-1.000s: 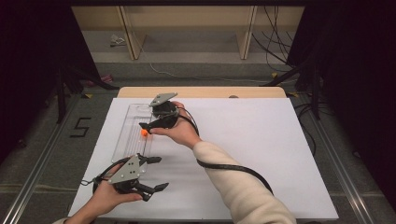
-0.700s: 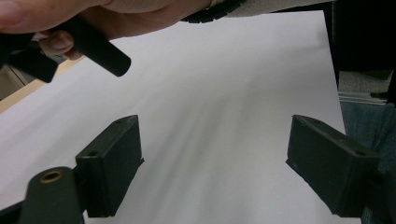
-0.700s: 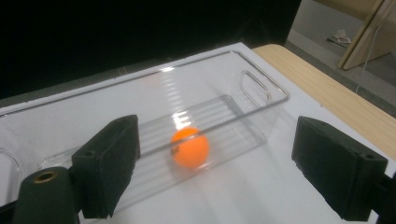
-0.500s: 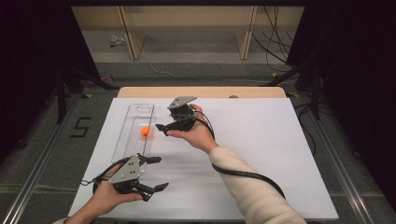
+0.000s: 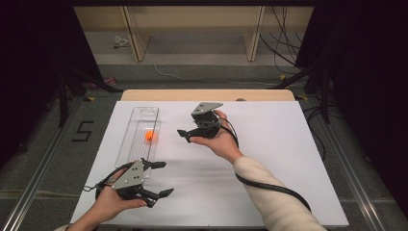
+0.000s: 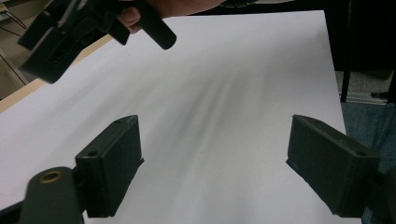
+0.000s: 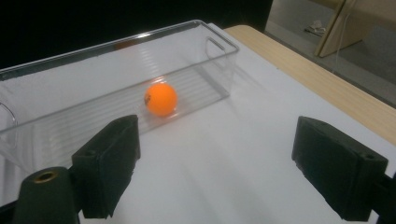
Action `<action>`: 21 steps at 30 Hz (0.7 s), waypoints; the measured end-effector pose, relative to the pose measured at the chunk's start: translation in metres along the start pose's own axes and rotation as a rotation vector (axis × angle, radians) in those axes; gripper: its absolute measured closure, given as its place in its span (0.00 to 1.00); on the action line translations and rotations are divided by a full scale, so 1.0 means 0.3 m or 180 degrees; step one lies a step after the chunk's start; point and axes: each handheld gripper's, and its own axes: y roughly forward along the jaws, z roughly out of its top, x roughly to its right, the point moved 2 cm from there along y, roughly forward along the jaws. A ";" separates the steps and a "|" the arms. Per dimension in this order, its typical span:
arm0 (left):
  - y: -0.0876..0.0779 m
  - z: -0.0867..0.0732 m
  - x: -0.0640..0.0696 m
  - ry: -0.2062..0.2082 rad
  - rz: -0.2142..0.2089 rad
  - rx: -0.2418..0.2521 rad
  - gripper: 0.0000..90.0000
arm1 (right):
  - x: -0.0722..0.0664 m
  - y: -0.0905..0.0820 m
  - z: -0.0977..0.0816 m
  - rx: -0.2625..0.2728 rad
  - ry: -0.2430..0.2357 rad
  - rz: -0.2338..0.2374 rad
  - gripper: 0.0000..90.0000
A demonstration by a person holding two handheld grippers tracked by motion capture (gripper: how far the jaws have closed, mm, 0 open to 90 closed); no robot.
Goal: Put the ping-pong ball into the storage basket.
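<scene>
- Ball [image 7: 160,99]: small, orange, dark mark on its side (unreadable), lying in clear bin [image 7: 116,51].
- Right claw [image 5: 188,136] and left claw [image 5: 160,179]: both spread, empty.

R gripper [image 7: 212,172] view: my two black jaws wide apart, nothing btwn them, bare white tabletop [image 7: 224,186] under. Orange ball [image 7: 160,99] ahead, sitting inside clear plastic bin [image 7: 93,56], on ribbed floor, near far end w/ cut-out handle. Bin long, lying on white sheet, upper left. Ball apart from both jaws, just beyond left one. Wooden table edge [image 7: 303,70] upper right, floor past it, blurry.
</scene>
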 end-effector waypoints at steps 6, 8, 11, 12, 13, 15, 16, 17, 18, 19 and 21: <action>0.001 0.000 0.000 -0.0005 0.0001 -0.0004 0.19 | 0.032 -0.059 -0.037 -0.0007 0.0065 -0.0082 0.18; 0.001 0.000 0.001 -0.0013 0.0002 0.0003 0.19 | 0.040 -0.076 -0.047 -0.0005 0.0067 -0.0099 0.18; 0.001 -0.001 0.000 -0.0016 0.0004 0.0006 0.19 | 0.048 -0.100 -0.062 -0.0018 0.0073 -0.0125 0.18; 0.001 -0.001 0.000 -0.0017 0.0005 0.0006 0.19 | 0.049 -0.107 -0.067 -0.0024 0.0083 -0.0130 0.18; 0.001 -0.001 0.000 -0.0015 0.0004 0.0006 0.19 | 0.051 -0.114 -0.072 -0.0024 0.0082 -0.0133 0.18; 0.001 -0.001 0.000 -0.0016 0.0005 0.0006 0.19 | 0.056 -0.126 -0.081 -0.0025 0.0092 -0.0152 0.18; 0.001 -0.001 0.000 -0.0015 0.0007 0.0005 0.19 | 0.057 -0.132 -0.085 -0.0022 0.0104 -0.0165 0.18; 0.000 -0.001 0.000 -0.0017 0.0007 0.0006 0.19 | 0.058 -0.137 -0.089 -0.0022 0.0103 -0.0170 0.18; 0.000 -0.001 0.000 -0.0018 0.0009 0.0007 0.19 | 0.058 -0.144 -0.094 -0.0030 0.0113 -0.0176 0.18; 0.000 -0.001 -0.001 -0.0019 0.0010 0.0008 0.19 | 0.059 -0.149 -0.098 -0.0031 0.0112 -0.0179 0.18; 0.000 -0.001 -0.001 -0.0019 0.0010 0.0007 0.19 | 0.060 -0.159 -0.106 -0.0026 0.0124 -0.0190 0.18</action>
